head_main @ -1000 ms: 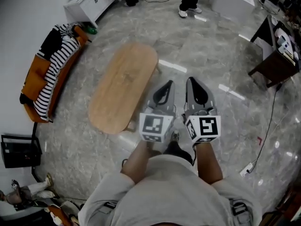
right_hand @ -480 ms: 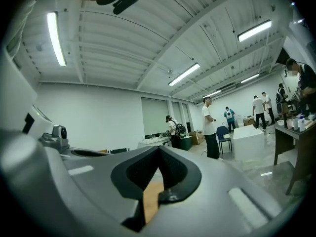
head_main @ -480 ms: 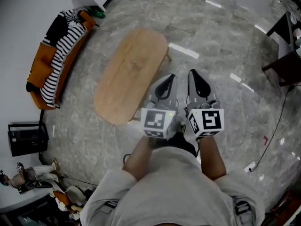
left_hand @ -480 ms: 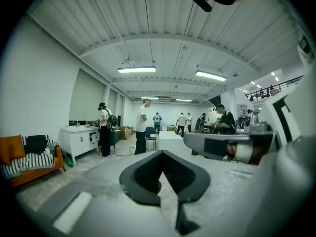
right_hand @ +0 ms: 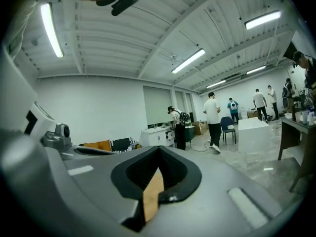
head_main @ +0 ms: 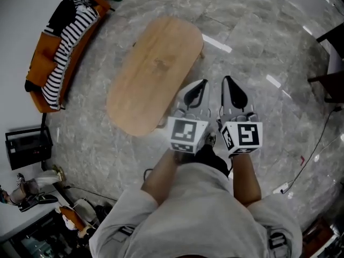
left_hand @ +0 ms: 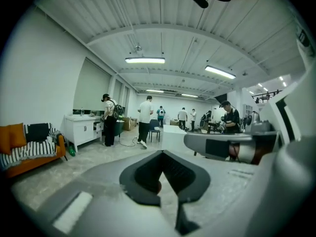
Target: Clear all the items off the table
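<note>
An oval wooden table [head_main: 153,74] stands on the marble floor ahead and to the left, and nothing lies on its top. My left gripper [head_main: 200,85] and right gripper [head_main: 228,82] are held side by side close to my body, just right of the table's near end, pointing forward. Both are shut and hold nothing. In the left gripper view the left gripper [left_hand: 165,181] shows its black pads meeting, with only the room beyond. In the right gripper view a thin strip of the table [right_hand: 153,194] shows through the slit of the right gripper [right_hand: 159,179].
An orange sofa [head_main: 40,63] with a striped cloth lies at the far left, and a black case [head_main: 27,147] sits below it. A dark stand [head_main: 330,85] and a floor cable [head_main: 317,144] are on the right. Several people [left_hand: 146,120] stand by a white cabinet [left_hand: 84,127].
The head view has shifted, so the table and sofa sit slightly higher and further right in frame. Both grippers stay shut, side by side, in the same pose.
</note>
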